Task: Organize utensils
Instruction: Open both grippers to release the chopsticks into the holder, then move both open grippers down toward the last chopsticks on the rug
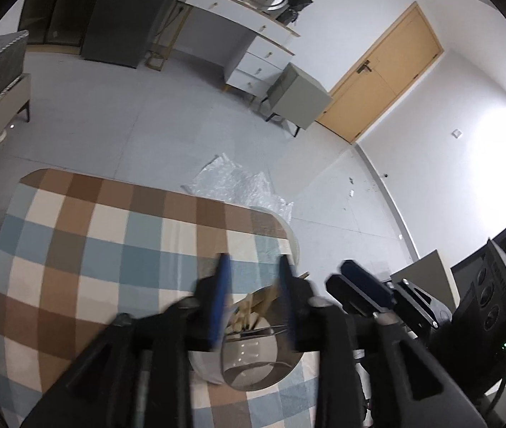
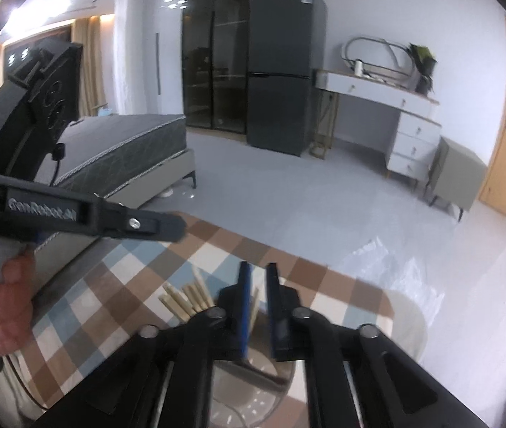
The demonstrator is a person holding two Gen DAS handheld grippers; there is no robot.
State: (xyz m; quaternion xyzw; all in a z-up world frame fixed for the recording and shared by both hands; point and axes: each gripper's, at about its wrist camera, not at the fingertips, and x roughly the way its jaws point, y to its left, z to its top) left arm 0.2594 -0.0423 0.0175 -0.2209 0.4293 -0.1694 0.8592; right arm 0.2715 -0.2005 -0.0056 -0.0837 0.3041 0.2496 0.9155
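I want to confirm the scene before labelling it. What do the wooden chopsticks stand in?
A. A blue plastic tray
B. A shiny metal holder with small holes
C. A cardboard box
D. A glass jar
B: in the left wrist view the wooden chopsticks rise out of a shiny metal holder with small holes, standing on the checked tablecloth.

Both wrist views close above the checked table (image 1: 74, 249), facing the desk (image 2: 395, 107)

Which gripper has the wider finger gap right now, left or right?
The left gripper: its blue fingers stand well apart above the metal utensil holder. The right gripper shows only a narrow gap.
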